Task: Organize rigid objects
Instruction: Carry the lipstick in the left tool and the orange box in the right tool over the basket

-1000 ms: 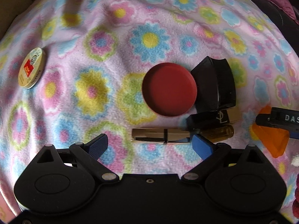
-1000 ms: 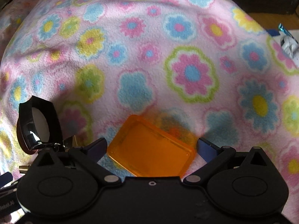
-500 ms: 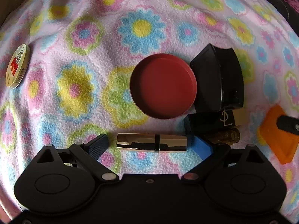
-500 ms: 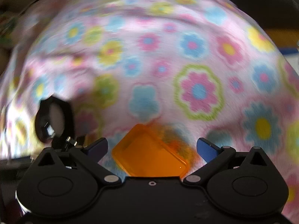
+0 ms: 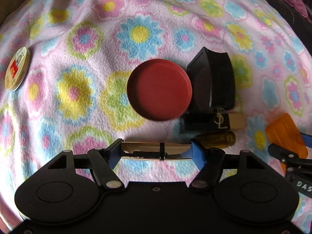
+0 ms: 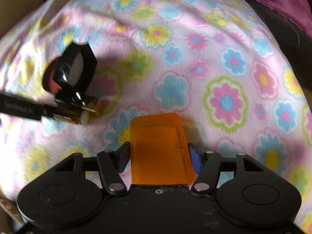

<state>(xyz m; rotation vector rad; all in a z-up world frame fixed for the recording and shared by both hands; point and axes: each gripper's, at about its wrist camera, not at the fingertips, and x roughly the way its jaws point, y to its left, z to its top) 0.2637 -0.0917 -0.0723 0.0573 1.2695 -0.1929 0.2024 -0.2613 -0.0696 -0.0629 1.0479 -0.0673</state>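
A flowered pink fleece blanket carries everything and fills both views. Near its middle in the left wrist view lies a round red lid, hollow side up, touching a black faceted case on its right. Just below that case lie a black-and-gold lipstick box and a small amber bottle. An orange translucent box sits between the fingers of the right gripper, whose jaws are closing with the pads against its sides. A round cream tin lies toward the blanket's left edge, well apart. The left gripper is closing its jaws lengthwise on a shiny gold tube, pads at both ends.
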